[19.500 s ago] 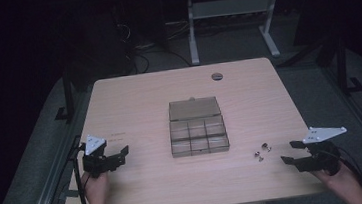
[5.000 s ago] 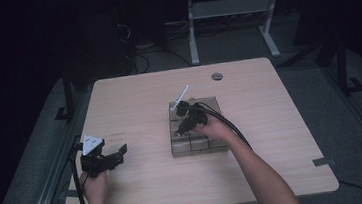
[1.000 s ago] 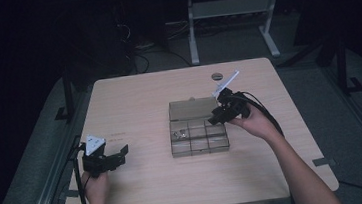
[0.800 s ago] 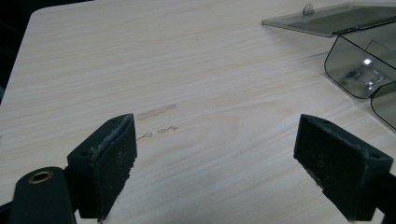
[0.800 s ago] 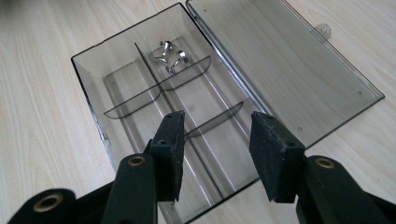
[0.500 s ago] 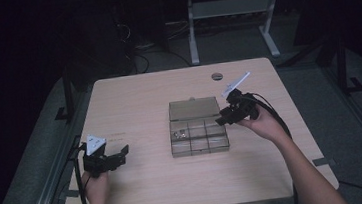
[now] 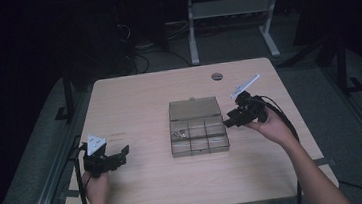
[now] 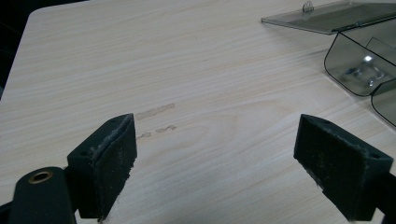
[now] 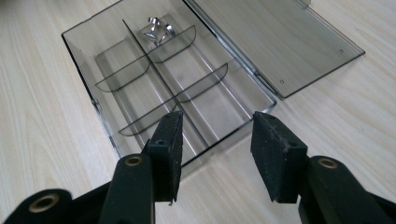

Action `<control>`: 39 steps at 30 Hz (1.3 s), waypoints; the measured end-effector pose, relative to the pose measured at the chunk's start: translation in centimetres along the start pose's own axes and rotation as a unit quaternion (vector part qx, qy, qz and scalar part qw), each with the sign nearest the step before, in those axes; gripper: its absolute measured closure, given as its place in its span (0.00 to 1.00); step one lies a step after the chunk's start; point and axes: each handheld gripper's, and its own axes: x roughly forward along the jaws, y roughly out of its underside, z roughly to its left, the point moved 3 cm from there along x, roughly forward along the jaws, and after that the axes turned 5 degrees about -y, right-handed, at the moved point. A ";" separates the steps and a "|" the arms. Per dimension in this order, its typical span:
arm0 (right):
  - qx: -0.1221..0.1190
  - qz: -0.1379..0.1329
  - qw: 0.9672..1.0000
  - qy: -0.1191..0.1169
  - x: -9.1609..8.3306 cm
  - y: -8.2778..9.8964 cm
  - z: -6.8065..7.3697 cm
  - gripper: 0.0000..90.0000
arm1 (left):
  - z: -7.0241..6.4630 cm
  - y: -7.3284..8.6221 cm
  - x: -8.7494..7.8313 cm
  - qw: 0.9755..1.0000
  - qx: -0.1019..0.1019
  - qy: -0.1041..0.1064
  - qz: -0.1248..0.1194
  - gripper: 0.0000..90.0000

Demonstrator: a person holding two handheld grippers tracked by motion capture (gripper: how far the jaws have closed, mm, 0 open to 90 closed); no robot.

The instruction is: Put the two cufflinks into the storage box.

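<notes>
A clear grey compartment box (image 7: 201, 152) lies open mid-table, its lid (image 7: 193, 109) flat behind it. Small shiny metal pieces (image 7: 179, 134) sit in its back-left compartment. My right gripper (image 7: 229, 123) hovers just off the box's right side, pointing at it, jaws open and empty. In the right gripper view, my right gripper (image 9: 217, 140) stands over the near rim of the box (image 9: 84, 70), with the metal pieces (image 9: 158, 30) far off and the lid (image 9: 275, 37) to the right. My left gripper (image 7: 122, 154) rests at the front left, open and empty. The left gripper (image 8: 215, 163) faces bare wood, the box (image 8: 345, 70) at upper right.
A small round grey cap (image 7: 216, 76) is set in the wooden table (image 7: 138, 101) near its back edge. White desk legs (image 7: 192, 30) and cables stand on the dark floor beyond. Cables trail from both grippers off the table's front.
My right gripper has moved right and slightly nearer the person, from over the box's back right corner to beside its right edge. The left gripper has stayed put.
</notes>
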 end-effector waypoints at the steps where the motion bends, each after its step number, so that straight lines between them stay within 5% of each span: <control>1: 0.001 -0.001 1.000 0.001 -0.1 0.1 0.0 0.59 | 0.0 0.0 0.0 1.000 0.000 0.000 0.000 0.14; 39: 0.050 -0.015 0.999 0.013 -2.3 6.9 -1.0 0.58 | -0.3 0.1 0.2 1.000 0.003 0.000 0.005 0.14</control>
